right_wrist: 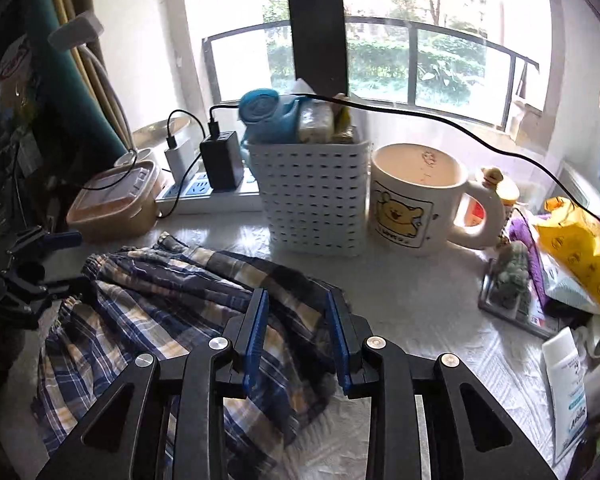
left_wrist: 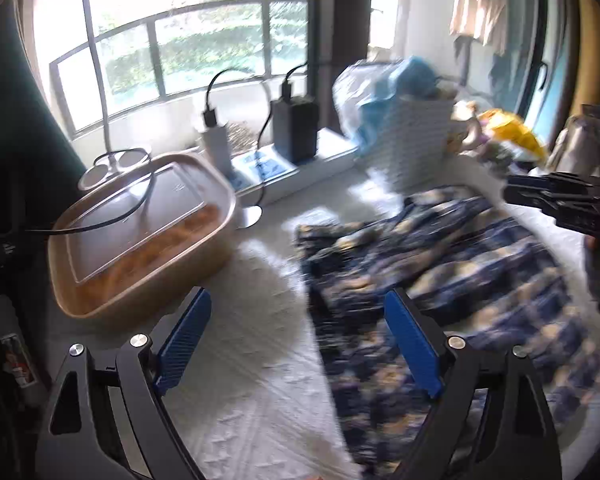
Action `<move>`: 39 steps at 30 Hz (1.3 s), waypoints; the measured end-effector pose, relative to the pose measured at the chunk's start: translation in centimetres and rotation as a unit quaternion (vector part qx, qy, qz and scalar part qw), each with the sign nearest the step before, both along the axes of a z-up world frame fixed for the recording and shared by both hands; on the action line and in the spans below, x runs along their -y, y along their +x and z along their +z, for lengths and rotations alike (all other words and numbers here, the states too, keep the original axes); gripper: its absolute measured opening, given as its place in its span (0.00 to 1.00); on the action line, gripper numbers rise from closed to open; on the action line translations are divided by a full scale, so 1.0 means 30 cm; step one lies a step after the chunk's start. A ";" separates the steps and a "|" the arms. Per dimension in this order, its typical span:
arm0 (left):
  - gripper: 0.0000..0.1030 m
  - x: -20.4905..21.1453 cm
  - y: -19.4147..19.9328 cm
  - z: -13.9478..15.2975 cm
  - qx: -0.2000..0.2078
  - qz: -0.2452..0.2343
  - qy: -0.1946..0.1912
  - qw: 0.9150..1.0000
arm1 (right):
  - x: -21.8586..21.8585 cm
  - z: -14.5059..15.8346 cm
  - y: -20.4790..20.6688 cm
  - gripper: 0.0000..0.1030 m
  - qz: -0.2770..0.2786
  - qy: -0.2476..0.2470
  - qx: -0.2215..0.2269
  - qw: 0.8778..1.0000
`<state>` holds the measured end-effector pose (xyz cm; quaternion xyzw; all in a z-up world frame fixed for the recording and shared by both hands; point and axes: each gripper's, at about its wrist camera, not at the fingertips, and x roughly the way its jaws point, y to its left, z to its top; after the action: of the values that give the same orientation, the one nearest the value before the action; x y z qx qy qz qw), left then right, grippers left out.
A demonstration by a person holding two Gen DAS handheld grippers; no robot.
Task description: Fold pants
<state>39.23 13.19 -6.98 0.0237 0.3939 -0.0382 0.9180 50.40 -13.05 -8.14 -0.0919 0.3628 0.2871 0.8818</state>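
The blue, white and tan plaid pants (right_wrist: 172,312) lie crumpled on the white table cover, also blurred in the left wrist view (left_wrist: 440,280). My left gripper (left_wrist: 298,304) is wide open and empty, above the pants' left edge; it also shows at the left of the right wrist view (right_wrist: 66,258). My right gripper (right_wrist: 296,300) is partly open, its blue pads (right_wrist: 256,332) over the pants' right part with no cloth between them. It shows at the right edge of the left wrist view (left_wrist: 512,194).
A tan lidded food box (right_wrist: 112,204) stands at the left, a power strip (right_wrist: 204,194) with chargers behind it. A white perforated basket (right_wrist: 312,196), a bear mug (right_wrist: 416,200), a yellow bag (right_wrist: 580,248) and a white tube (right_wrist: 566,392) crowd the back and right.
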 end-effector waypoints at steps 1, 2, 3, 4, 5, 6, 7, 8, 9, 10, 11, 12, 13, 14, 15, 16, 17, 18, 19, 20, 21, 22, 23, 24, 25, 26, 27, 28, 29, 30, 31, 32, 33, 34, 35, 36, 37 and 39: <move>0.86 -0.006 0.013 -0.019 -0.012 0.007 0.004 1.000 | -0.001 -0.018 0.004 0.29 -0.003 -0.009 -0.005 1.000; 0.86 -0.009 0.027 -0.039 -0.024 0.012 0.003 1.000 | -0.006 -0.050 0.013 0.29 -0.007 -0.019 -0.016 1.000; 0.86 -0.011 0.038 -0.063 -0.036 0.015 0.003 0.999 | -0.010 -0.081 0.021 0.29 -0.010 -0.028 -0.025 0.999; 0.86 -0.013 0.043 -0.084 -0.046 0.018 0.005 0.999 | -0.016 -0.117 0.035 0.29 -0.015 -0.040 -0.033 0.999; 0.86 -0.015 0.038 -0.093 -0.045 0.020 0.006 0.999 | -0.021 -0.151 0.047 0.29 -0.017 -0.046 -0.043 0.998; 0.86 -0.015 0.032 -0.093 -0.042 0.023 0.007 0.999 | -0.023 -0.165 0.049 0.29 -0.020 -0.043 -0.045 0.998; 0.86 -0.016 0.027 -0.090 -0.042 0.025 0.008 0.999 | -0.023 -0.162 0.045 0.29 -0.022 -0.045 -0.039 0.998; 0.86 -0.014 0.020 -0.083 -0.039 0.028 0.010 0.999 | -0.026 -0.155 0.042 0.29 -0.023 -0.050 -0.037 0.998; 0.86 -0.018 0.008 -0.068 -0.033 0.032 0.009 0.999 | -0.022 -0.137 0.034 0.29 -0.026 -0.051 -0.028 0.998; 0.86 -0.029 -0.010 -0.048 -0.024 0.036 0.004 0.999 | -0.015 -0.119 0.023 0.29 -0.028 -0.051 -0.022 0.998; 0.86 -0.039 -0.025 -0.029 -0.017 0.038 -0.005 0.999 | -0.006 -0.097 0.008 0.29 -0.031 -0.050 -0.014 0.998; 0.86 -0.051 -0.049 -0.008 -0.007 0.040 -0.019 0.999 | 0.002 -0.080 -0.007 0.29 -0.033 -0.048 -0.009 0.998; 0.86 -0.066 -0.075 0.011 0.003 0.042 -0.034 0.999 | 0.016 -0.062 -0.024 0.32 -0.035 -0.045 -0.004 0.998; 0.86 -0.078 -0.094 0.023 0.008 0.045 -0.047 0.998 | 0.031 -0.045 -0.039 0.32 -0.039 -0.042 -0.001 0.998; 0.86 -0.089 -0.115 0.032 0.011 0.049 -0.060 0.997 | 0.047 -0.033 -0.057 0.33 -0.040 -0.039 0.001 0.998; 0.86 -0.099 -0.134 0.034 0.008 0.051 -0.074 0.996 | 0.064 -0.022 -0.080 0.38 -0.041 -0.035 0.001 0.999; 0.86 -0.101 -0.148 0.029 0.002 0.050 -0.083 0.995 | 0.072 -0.001 -0.093 0.45 -0.042 -0.032 0.001 0.999; 0.86 -0.098 -0.163 0.021 -0.004 0.048 -0.091 0.995 | 0.089 0.008 -0.118 0.61 -0.043 -0.026 0.002 0.999; 0.86 -0.091 -0.178 0.009 -0.008 0.046 -0.097 0.994 | 0.096 0.014 -0.138 0.67 -0.043 -0.022 0.004 0.999; 0.86 -0.081 -0.192 -0.004 -0.013 0.044 -0.105 0.993 | 0.106 0.019 -0.164 0.72 -0.042 -0.017 0.005 0.999; 0.86 -0.076 -0.211 -0.020 -0.019 0.037 -0.119 0.992 | 0.112 0.021 -0.186 0.72 -0.042 -0.014 0.004 0.999; 0.86 -0.062 -0.219 -0.041 -0.031 0.028 -0.133 0.990 | 0.115 0.028 -0.202 0.73 -0.043 -0.011 0.004 0.999; 0.86 -0.042 -0.225 -0.061 -0.042 0.020 -0.138 0.989 | 0.124 0.025 -0.221 0.73 -0.044 -0.008 0.002 0.999; 0.86 -0.020 -0.228 -0.080 -0.048 0.016 -0.136 0.989 | 0.130 0.017 -0.233 0.73 -0.047 -0.004 -0.001 0.999; 0.86 -0.003 -0.226 -0.097 -0.053 0.016 -0.134 0.989 | 0.138 0.011 -0.245 0.73 -0.049 0.001 -0.007 0.999; 0.86 0.006 -0.227 -0.108 -0.057 0.019 -0.137 0.989 | 0.141 0.003 -0.254 0.73 -0.052 0.006 -0.014 0.999; 0.86 0.008 -0.223 -0.119 -0.061 0.024 -0.147 0.987 | 0.145 -0.003 -0.263 0.73 -0.055 0.010 -0.020 0.998; 0.86 0.015 -0.219 -0.122 -0.061 0.025 -0.155 0.986 | 0.149 -0.011 -0.271 0.73 -0.058 0.014 -0.025 0.998; 0.86 0.019 -0.217 -0.124 -0.060 0.022 -0.164 0.984 | 0.154 -0.017 -0.279 0.73 -0.060 0.019 -0.030 0.998; 0.86 0.025 -0.215 -0.127 -0.062 0.020 -0.167 0.984 | 0.156 -0.023 -0.287 0.73 -0.061 0.024 -0.034 0.997; 0.86 0.033 -0.212 -0.130 -0.064 0.017 -0.166 0.984 | 0.154 -0.029 -0.295 0.73 -0.061 0.027 -0.037 0.997; 0.86 0.038 -0.212 -0.131 -0.064 0.015 -0.162 0.985 | 0.151 -0.036 -0.302 0.73 -0.061 0.029 -0.039 0.997; 0.86 0.047 -0.209 -0.130 -0.065 0.014 -0.155 0.986 | 0.148 -0.041 -0.309 0.73 -0.061 0.029 -0.040 0.997; 0.86 0.050 -0.203 -0.129 -0.066 0.014 -0.153 0.986 | 0.145 -0.046 -0.318 0.73 -0.061 0.030 -0.040 0.997; 0.86 0.055 -0.198 -0.130 -0.068 0.015 -0.153 0.986 | 0.142 -0.048 -0.322 0.73 -0.060 0.031 -0.041 0.997; 0.86 0.061 -0.192 -0.129 -0.070 0.016 -0.150 0.986 | 0.140 -0.051 -0.328 0.73 -0.059 0.034 -0.041 0.997; 0.86 0.067 -0.187 -0.132 -0.071 0.017 -0.144 0.987 | 0.139 -0.053 -0.330 0.73 -0.059 0.035 -0.041 0.997; 0.90 0.092 -0.179 -0.136 -0.077 0.011 -0.123 0.989 | 0.137 -0.058 -0.334 0.73 -0.060 0.038 -0.040 0.997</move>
<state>33.86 10.42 -11.07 -0.0970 0.4559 -0.0782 0.8813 40.37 -17.16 -9.87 -0.0252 0.3913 0.2506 0.8851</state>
